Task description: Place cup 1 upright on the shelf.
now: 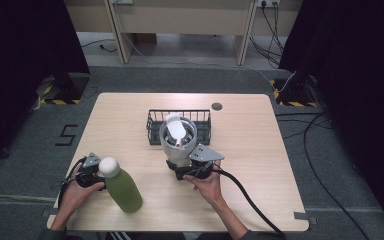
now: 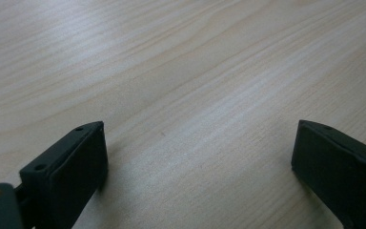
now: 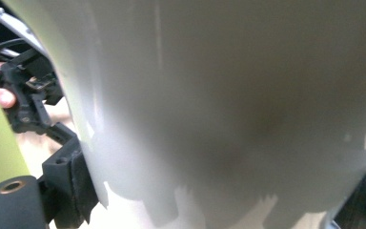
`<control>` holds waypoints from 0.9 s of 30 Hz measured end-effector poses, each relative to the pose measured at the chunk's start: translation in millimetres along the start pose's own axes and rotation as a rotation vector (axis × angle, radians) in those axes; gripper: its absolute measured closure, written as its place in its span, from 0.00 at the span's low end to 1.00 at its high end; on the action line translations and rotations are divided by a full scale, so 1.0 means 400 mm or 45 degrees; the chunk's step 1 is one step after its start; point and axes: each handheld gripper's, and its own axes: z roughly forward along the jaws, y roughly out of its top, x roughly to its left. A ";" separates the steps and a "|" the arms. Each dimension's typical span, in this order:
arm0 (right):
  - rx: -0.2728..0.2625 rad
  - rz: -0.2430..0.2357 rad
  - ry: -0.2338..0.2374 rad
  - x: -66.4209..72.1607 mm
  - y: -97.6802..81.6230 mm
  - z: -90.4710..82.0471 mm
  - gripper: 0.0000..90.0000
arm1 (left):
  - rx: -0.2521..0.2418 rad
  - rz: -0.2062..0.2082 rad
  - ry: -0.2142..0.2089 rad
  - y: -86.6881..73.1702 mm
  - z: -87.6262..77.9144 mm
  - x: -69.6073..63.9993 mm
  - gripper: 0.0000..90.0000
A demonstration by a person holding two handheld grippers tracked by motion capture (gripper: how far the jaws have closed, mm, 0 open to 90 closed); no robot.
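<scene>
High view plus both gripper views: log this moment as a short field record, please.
surface: wooden table
right hand-held gripper: shut on white jug, held at its lower body
white jug: open top, pale object inside, in front of wire basket
left hand-held gripper: open, jaws apart over bare wood
green bottle: white cap, beside left hand-held gripper, not gripped

A pale grey cup-like container (image 1: 177,142) is standing upright near the middle of the counter (image 1: 250,165), just in front of a black wire basket (image 1: 155,125), with a white piece sticking up inside its open top. The right gripper (image 1: 187,167) is clasping its lower wall.
</scene>
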 end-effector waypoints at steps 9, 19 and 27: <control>-0.001 0.022 -0.058 -0.044 0.034 -0.016 0.12 | 0.000 0.000 0.000 0.000 0.000 0.000 0.05; 0.004 0.022 -0.094 -0.071 0.058 -0.019 0.12 | 0.000 0.000 0.000 0.000 0.000 0.000 0.05; -0.009 0.019 -0.103 -0.087 0.086 -0.015 0.12 | -0.001 -0.001 0.002 0.000 0.000 0.000 0.05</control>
